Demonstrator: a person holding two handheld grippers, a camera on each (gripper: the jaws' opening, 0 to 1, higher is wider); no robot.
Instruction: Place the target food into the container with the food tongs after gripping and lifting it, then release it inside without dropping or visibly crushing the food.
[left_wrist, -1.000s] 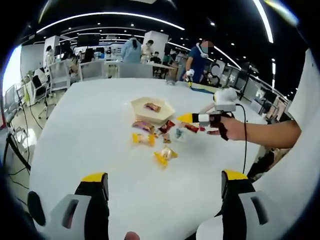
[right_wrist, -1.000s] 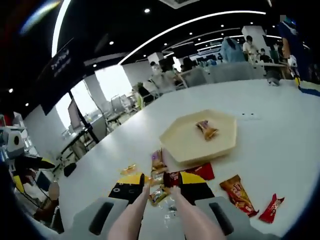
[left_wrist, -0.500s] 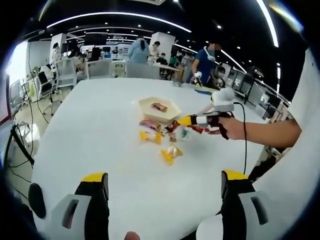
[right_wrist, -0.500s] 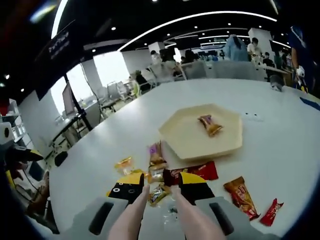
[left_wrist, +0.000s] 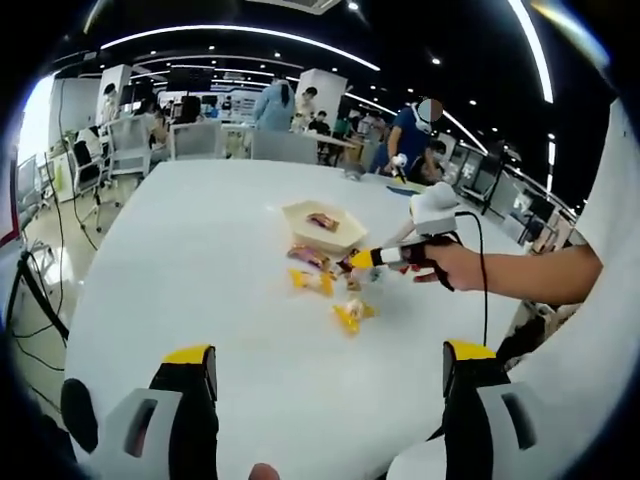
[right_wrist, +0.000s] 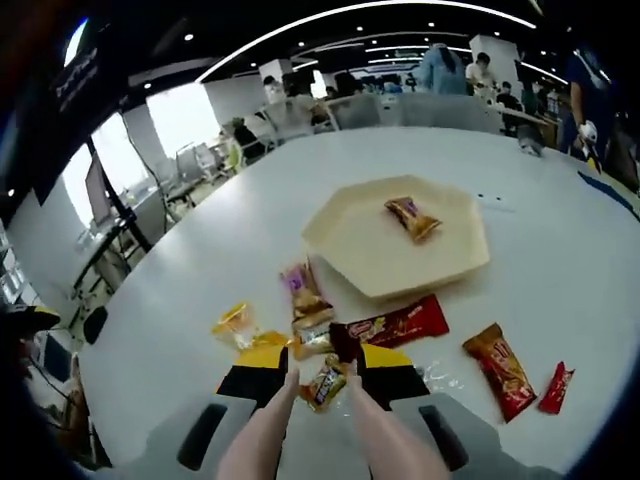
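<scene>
My right gripper (right_wrist: 322, 360) is shut on a pair of pale food tongs (right_wrist: 268, 432), whose two arms run forward between its yellow-tipped jaws. The tong tips stand slightly apart, on either side of a gold-wrapped candy (right_wrist: 325, 384) lying on the white table (right_wrist: 180, 260). Beyond it sits a cream hexagonal tray (right_wrist: 350, 235) holding one orange-wrapped snack (right_wrist: 412, 218). In the left gripper view, a hand holds the right gripper (left_wrist: 385, 257) low over the snack pile (left_wrist: 325, 275), near the tray (left_wrist: 322, 227). My left gripper (left_wrist: 330, 360) is open and holds nothing.
Loose snacks lie before the tray: a purple-gold packet (right_wrist: 303, 292), a long red bar (right_wrist: 398, 324), an orange-red packet (right_wrist: 500, 368), a small red one (right_wrist: 555, 388) and a yellow one (right_wrist: 234, 322). People and chairs (left_wrist: 195, 140) stand beyond the table's far edge.
The right gripper has come down and in towards the snack pile, so the tong tips now flank the gold candy. The left gripper stays open; its view has shifted slightly.
</scene>
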